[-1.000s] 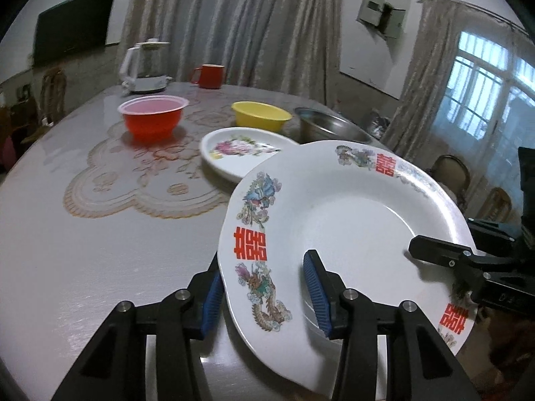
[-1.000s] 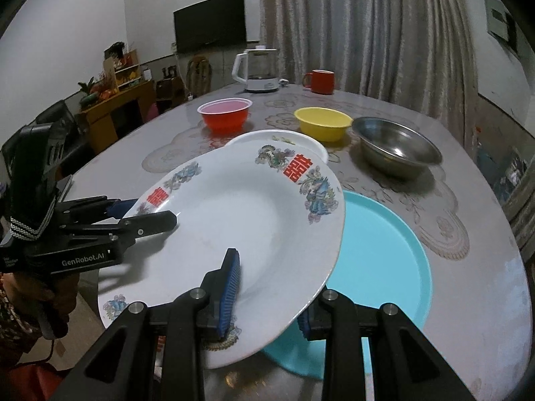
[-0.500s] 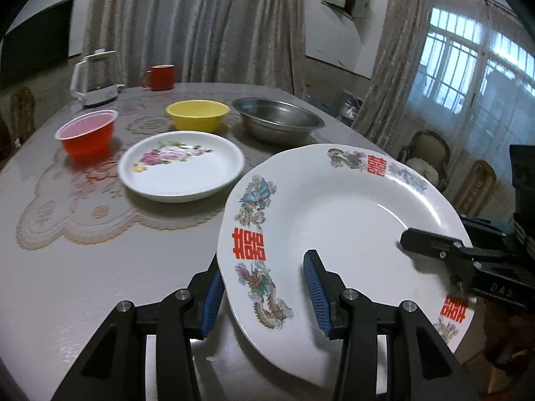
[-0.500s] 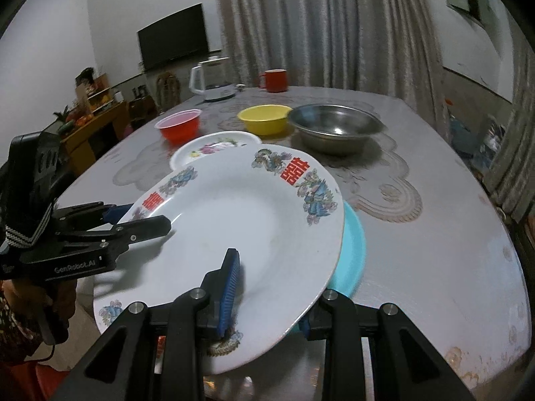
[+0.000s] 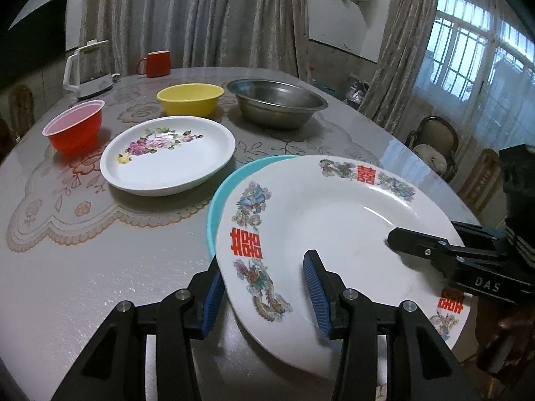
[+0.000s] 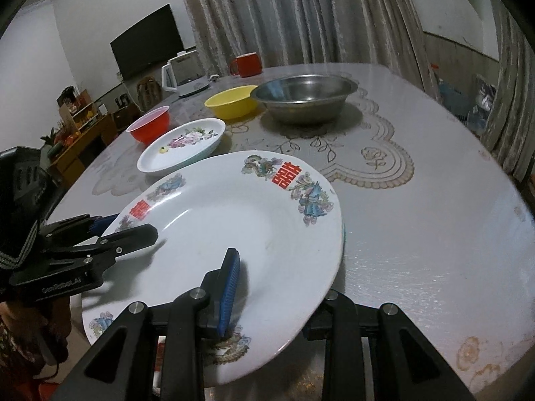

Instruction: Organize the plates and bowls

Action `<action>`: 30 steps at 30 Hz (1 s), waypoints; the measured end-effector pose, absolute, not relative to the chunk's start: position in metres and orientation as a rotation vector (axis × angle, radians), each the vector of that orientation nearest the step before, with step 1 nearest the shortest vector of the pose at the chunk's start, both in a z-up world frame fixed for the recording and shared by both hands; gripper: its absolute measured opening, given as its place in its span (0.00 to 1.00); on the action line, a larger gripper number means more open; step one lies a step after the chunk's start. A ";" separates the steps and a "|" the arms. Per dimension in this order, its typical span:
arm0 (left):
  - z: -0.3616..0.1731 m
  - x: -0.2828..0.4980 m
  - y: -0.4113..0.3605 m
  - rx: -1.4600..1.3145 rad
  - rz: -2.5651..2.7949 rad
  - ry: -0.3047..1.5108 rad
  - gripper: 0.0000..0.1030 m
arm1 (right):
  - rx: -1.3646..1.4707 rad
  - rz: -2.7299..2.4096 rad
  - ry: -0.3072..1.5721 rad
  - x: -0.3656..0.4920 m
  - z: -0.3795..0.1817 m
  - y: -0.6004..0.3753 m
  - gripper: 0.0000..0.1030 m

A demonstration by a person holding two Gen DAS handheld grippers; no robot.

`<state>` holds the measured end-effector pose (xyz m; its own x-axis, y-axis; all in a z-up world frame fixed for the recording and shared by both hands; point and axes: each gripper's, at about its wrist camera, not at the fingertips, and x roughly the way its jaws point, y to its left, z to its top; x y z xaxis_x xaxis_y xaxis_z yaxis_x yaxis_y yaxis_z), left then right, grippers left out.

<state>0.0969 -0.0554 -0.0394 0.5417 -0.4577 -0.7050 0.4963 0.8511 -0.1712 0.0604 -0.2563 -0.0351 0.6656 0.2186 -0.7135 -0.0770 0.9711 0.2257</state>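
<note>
A round bench (image 5: 60, 287) under a glossy cover with a lace-pattern cloth carries everything. The largest dish is the white dragon-and-phoenix plate (image 5: 334, 220), marked on its rim with red Chinese double-happiness characters; it is held tilted above the bench edge, over a turquoise plate (image 5: 217, 200) of which only a sliver of rim shows beneath it. The left hand-held gripper (image 5: 264, 290) clamps this plate's rim, one blue pad under the rim and one on the inner face. The right hand-held gripper (image 6: 267, 304) grips the opposite rim the same way, its inner blue pad pressed on the plate's face and the other finger underneath; seen from the left camera its body reads "DAS", while the left one's body reads "GenRobot.AI" in the right camera.

Farther back stands a stainless steel basin (image 5: 279, 102), then a white plate with pink flowers (image 5: 167, 155) lying flat near the turquoise rim. Beside the basin sits a yellow bowl (image 5: 190, 98), and left of the flowered plate a red bowl (image 5: 75, 128). At the far edge stand a white electric kettle (image 5: 88, 70) and a red mug (image 5: 156, 63)
</note>
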 end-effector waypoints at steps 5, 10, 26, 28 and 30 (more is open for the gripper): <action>-0.039 0.102 -0.063 0.078 -0.556 0.820 0.46 | 0.227 0.161 0.835 0.071 -0.040 -0.262 0.29; -0.043 0.105 -0.067 0.082 -0.544 0.834 0.46 | 0.209 0.131 0.834 0.079 -0.041 -0.263 0.31; -0.038 0.093 -0.058 0.048 -0.553 0.821 0.45 | 0.218 0.107 0.864 0.082 -0.042 -0.270 0.34; -0.038 0.092 -0.056 0.046 -0.545 0.816 0.43 | 0.222 0.108 0.862 0.078 -0.040 -0.271 0.34; -0.037 0.090 -0.052 0.027 -0.542 0.811 0.43 | 0.242 0.111 0.862 0.073 -0.038 -0.273 0.34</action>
